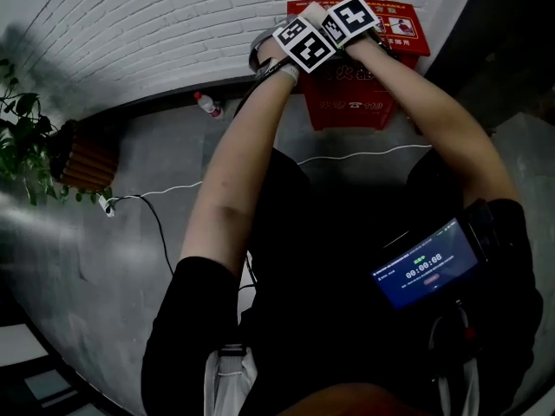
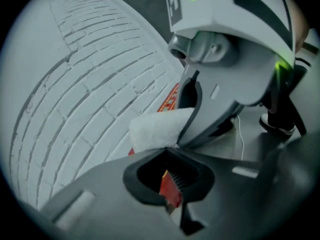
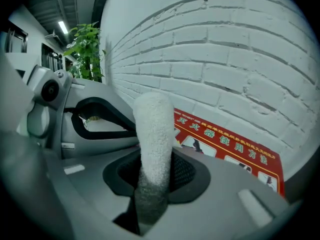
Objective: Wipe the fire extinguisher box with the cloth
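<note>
The red fire extinguisher box point(image 1: 364, 94) stands on the floor against the white brick wall. Both grippers are held close together over its top, marker cubes up. My right gripper point(image 3: 152, 184) is shut on a rolled white cloth point(image 3: 154, 134) that sticks out past the jaws, just in front of the box's red lid point(image 3: 225, 139) with its printed signs. My left gripper point(image 2: 172, 184) sits right beside it, jaws closed with nothing between them; a sliver of red box shows through their hollow. The left gripper view also shows the cloth point(image 2: 159, 129) next to the right gripper's body.
A plastic water bottle point(image 1: 208, 105) lies at the wall's foot, left of the box. A potted plant point(image 1: 26, 137) in a slatted wooden planter point(image 1: 82, 154) stands further left. A white cable point(image 1: 347, 156) runs across the grey floor. A screen device point(image 1: 425, 271) hangs at the person's chest.
</note>
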`<state>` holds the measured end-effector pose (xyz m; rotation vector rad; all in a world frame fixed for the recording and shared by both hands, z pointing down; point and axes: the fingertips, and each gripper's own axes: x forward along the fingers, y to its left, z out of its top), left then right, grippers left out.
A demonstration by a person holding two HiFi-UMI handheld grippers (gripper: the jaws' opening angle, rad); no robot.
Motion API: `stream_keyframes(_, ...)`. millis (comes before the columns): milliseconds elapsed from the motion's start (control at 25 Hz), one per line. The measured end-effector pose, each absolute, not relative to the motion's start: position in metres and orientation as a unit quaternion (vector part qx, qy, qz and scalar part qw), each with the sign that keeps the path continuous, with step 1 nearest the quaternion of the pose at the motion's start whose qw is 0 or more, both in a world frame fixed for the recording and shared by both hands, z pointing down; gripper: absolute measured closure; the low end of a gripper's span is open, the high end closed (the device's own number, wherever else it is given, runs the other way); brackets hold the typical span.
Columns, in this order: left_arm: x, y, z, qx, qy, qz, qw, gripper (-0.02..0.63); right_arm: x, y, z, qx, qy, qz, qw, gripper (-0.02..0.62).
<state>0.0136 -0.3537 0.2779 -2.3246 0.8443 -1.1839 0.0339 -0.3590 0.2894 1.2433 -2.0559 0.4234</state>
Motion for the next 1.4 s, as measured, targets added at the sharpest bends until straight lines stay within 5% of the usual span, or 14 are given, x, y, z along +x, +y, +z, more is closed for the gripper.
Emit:
stream_keyframes(1000,0.224,-0.26,0.278,-0.848,0.189,-0.411,0.277,0.607,0.29,-0.274,0.283,0.6,-0.722,0.22,0.267,0.485)
stream_keyframes(1400,0.219,-0.259,0.248,-0.868,0.228,-0.352,0.267,0.607,0.25,-0.27,0.245,0.582,-0.771,0.122,0.228,0.483)
